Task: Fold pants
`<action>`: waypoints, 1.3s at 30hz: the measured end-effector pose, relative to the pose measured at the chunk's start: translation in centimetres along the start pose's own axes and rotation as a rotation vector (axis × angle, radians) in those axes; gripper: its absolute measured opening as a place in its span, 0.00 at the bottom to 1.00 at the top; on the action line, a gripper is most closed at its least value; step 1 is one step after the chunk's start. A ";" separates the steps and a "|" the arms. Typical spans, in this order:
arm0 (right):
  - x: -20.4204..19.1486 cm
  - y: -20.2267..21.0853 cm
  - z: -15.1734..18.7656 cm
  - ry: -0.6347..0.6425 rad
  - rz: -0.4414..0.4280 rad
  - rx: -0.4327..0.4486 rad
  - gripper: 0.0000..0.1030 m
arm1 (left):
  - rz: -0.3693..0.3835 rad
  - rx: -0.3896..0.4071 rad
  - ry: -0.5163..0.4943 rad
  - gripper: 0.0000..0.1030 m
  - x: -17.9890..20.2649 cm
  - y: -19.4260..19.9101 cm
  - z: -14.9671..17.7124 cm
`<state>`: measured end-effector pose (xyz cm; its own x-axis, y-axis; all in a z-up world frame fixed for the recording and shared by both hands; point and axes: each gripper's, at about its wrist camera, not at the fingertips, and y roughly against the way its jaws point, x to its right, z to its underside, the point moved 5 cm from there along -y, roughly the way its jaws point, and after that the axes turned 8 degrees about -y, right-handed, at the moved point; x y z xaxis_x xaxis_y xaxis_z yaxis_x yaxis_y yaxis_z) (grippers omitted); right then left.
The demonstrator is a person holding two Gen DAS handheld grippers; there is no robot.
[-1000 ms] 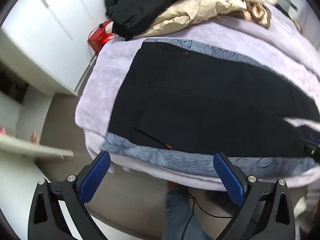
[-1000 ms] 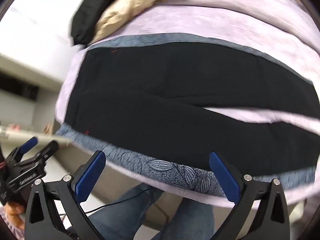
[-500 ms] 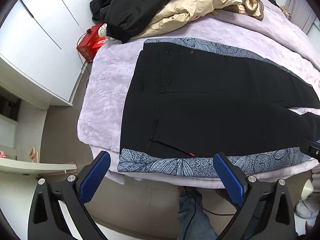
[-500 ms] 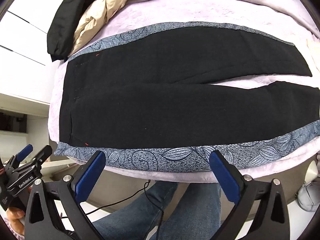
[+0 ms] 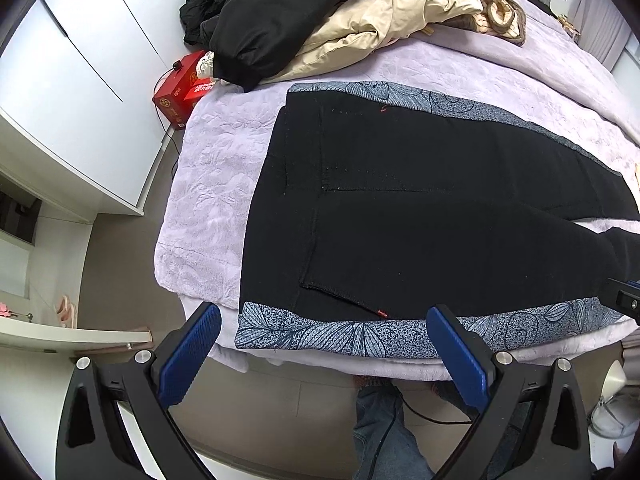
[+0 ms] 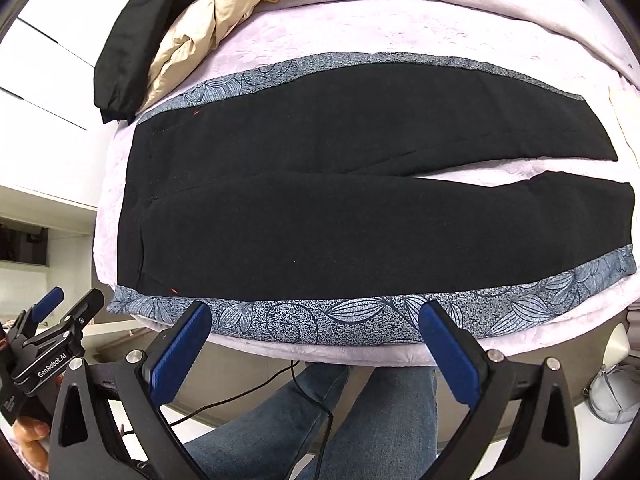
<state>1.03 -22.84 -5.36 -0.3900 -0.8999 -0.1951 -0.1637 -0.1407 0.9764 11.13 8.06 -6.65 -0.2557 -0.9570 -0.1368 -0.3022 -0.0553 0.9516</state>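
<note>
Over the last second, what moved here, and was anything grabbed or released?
Both tools, left and right, pulled up and back from the bed, so the pants look smaller and more fully in view. Nothing grabbed or released; both remain open. The pants stayed flat.

Each black tool (image 6: 314, 350) carries blue ribbed pads (image 6: 178, 356) and silver screws; the person wears blue jeans (image 6: 360, 420)

A lilac bedspread (image 5: 216, 184) covered the bed. At its far end lay a black jacket (image 5: 280, 28) overlapping a beige coat (image 5: 372, 32). A red box (image 5: 180, 92) sat on the floor beside the bedspread, against white cabinet doors (image 5: 80, 80).
</note>
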 end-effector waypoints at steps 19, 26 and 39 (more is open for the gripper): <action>0.4 0.2 -0.6 -0.024 0.007 0.005 1.00 | 0.012 -0.003 -0.008 1.00 0.0 -0.3 -0.5; 0.3 -0.2 -0.9 -0.032 0.007 -0.006 1.00 | 0.007 -0.006 0.020 1.00 -1.1 -0.5 -0.5; -1.2 -0.8 -1.4 -0.024 -0.027 -0.020 1.00 | 0.000 0.000 0.034 1.00 -2.5 -0.4 -0.2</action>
<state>2.92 -22.28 -5.81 -0.4075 -0.8855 -0.2232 -0.1562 -0.1732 0.9724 12.07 10.40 -6.64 -0.2240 -0.9662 -0.1274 -0.3026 -0.0553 0.9515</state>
